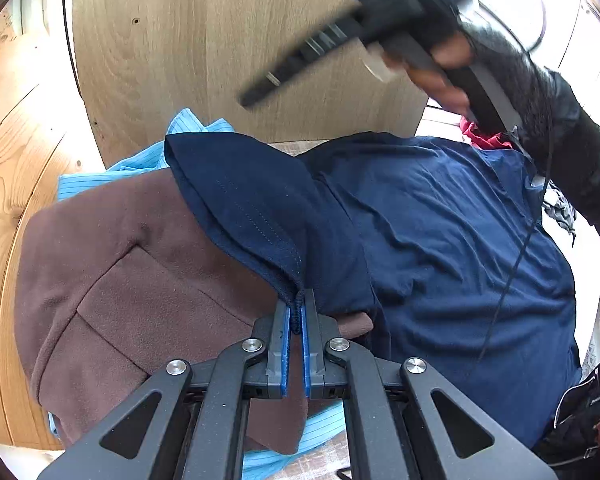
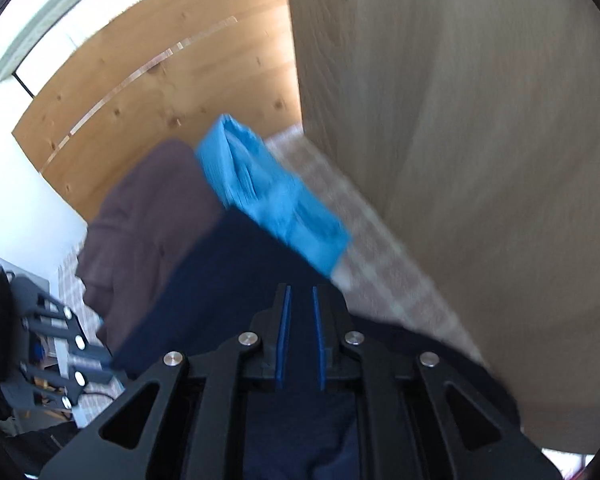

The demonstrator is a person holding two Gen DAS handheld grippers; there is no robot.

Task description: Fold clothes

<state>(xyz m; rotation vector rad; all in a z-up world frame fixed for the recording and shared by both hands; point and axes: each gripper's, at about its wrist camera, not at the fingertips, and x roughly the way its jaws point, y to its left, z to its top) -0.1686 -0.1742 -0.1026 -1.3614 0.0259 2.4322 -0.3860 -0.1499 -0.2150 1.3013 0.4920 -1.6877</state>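
Each black tool (image 1: 296, 312) has blue pads (image 1: 286, 344) and silver screws (the person's sleeve (image 1: 580, 152) is black too).

A checked tablecloth (image 2: 384, 256) carries blue (image 2: 268, 200), brown (image 1: 132, 280), navy clothes (image 1: 440, 232).

Navy-blue knit garment (image 1: 440, 232) with tonal stitched hem, over a plain brown fleece garment (image 1: 120, 288) and a sky-blue, finely striped shirt (image 1: 112, 176); red cloth (image 1: 484, 136) behind; pale wood-grain panel (image 1: 220, 48); black tools with blue pads (image 1: 286, 344).

Home: wooden wardrobe (image 1: 220, 52), clothes pile (image 1: 148, 272)
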